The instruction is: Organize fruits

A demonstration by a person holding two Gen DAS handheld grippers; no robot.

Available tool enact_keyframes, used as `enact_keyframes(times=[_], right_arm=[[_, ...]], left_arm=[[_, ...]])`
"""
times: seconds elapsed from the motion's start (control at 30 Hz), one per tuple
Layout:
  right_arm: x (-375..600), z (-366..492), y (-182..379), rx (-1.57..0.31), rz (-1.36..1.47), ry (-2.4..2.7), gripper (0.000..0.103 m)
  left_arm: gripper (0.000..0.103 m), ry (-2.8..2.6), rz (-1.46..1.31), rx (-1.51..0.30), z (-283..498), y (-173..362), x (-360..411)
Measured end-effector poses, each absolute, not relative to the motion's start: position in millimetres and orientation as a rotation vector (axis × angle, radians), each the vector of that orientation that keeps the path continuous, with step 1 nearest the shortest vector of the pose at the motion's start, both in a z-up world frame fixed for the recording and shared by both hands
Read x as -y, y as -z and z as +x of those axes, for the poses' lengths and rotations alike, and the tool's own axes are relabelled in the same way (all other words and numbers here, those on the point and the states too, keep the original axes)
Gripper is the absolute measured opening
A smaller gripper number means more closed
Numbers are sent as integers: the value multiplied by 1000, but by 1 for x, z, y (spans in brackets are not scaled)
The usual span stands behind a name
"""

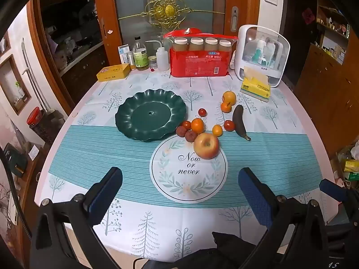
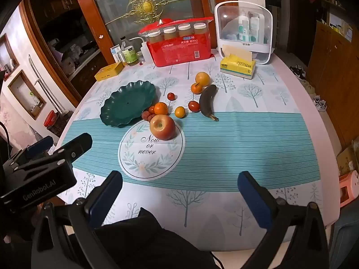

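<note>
Both grippers, left gripper (image 1: 180,192) and right gripper (image 2: 179,196), released, empty. Take apple (image 1: 206,145) first, grasp across widest part, set gently in green scalloped plate (image 1: 125,114).

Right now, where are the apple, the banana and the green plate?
apple (image 1: 206,145): left wrist view, on its red-yellow top by the stem dimple.
banana (image 1: 238,118): left wrist view, mid-length of its dark skin.
green plate (image 1: 134,103): left wrist view, on its wavy rim.

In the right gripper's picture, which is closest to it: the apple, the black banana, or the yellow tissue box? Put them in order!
1. Apple, on the round print, ahead-left of the right gripper.
2. Banana, farther back, slightly right.
3. Tissue box, far back right.
</note>
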State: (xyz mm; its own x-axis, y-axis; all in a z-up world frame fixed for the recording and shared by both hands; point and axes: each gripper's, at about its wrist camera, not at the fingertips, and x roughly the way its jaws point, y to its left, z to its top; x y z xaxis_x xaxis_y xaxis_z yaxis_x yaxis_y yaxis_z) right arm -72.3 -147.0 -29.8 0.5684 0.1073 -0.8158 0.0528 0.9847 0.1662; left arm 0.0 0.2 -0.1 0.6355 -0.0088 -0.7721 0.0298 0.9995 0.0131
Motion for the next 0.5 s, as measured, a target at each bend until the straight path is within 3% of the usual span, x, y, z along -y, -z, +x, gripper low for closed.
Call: enact_keyframes(times=[0.5], right_arm=[[145, -68, 31, -968, 185, -36, 103]], left_arm=[[102, 19, 29, -884, 0, 0, 0]])
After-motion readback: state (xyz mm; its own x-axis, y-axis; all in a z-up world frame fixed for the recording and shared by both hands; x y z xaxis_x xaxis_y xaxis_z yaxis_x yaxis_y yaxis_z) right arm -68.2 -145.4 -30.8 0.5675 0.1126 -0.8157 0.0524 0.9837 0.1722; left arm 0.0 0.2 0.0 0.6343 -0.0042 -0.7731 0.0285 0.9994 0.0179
